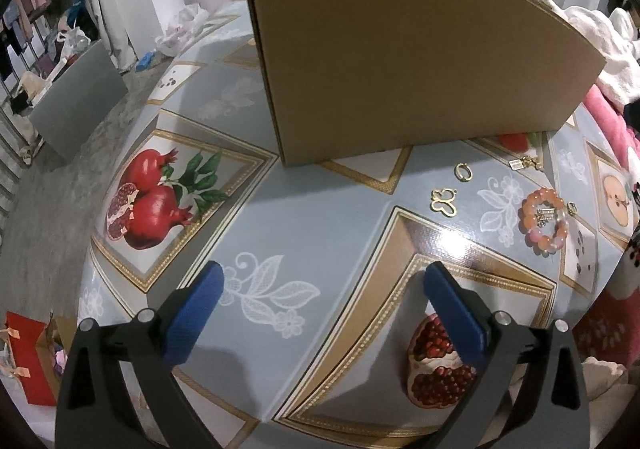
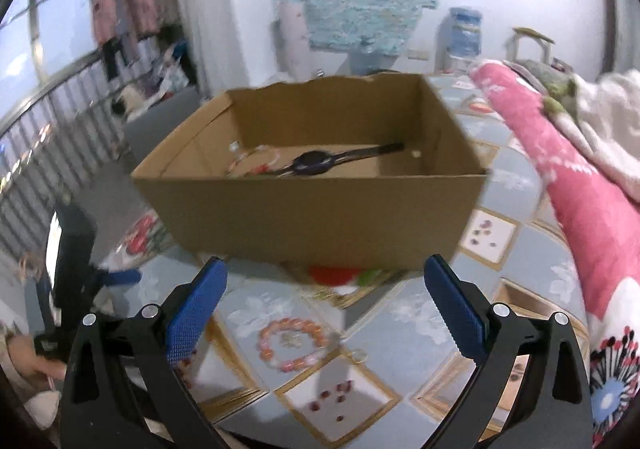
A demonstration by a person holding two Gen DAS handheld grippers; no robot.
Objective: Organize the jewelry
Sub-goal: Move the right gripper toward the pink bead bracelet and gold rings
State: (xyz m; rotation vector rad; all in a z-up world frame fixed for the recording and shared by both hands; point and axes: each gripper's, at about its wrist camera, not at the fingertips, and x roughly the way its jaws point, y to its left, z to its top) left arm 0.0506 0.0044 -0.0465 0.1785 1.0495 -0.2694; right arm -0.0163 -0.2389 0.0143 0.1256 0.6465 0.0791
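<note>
The cardboard box [image 2: 308, 209] is holding a dark watch [image 2: 316, 163] and a beaded piece. In front of the box, the pink bead bracelet [image 2: 294, 345] is lying on the worktop [image 2: 404, 321], between and beyond the right tongs [image 2: 322, 313], untouched. Both right and left tongs [image 1: 320, 305] are gaping wide, empty.

left hand-held gripper [image 1: 320, 301] | right hand-held gripper [image 2: 326, 303] | black arms, blue ribbed pads, silver screws

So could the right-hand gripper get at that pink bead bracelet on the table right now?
Probably yes. The right gripper is open and empty, and the pink bead bracelet lies flat on the tablecloth just ahead of its fingertips. The cardboard box sits farther back, so nothing appears to block the way.
</note>
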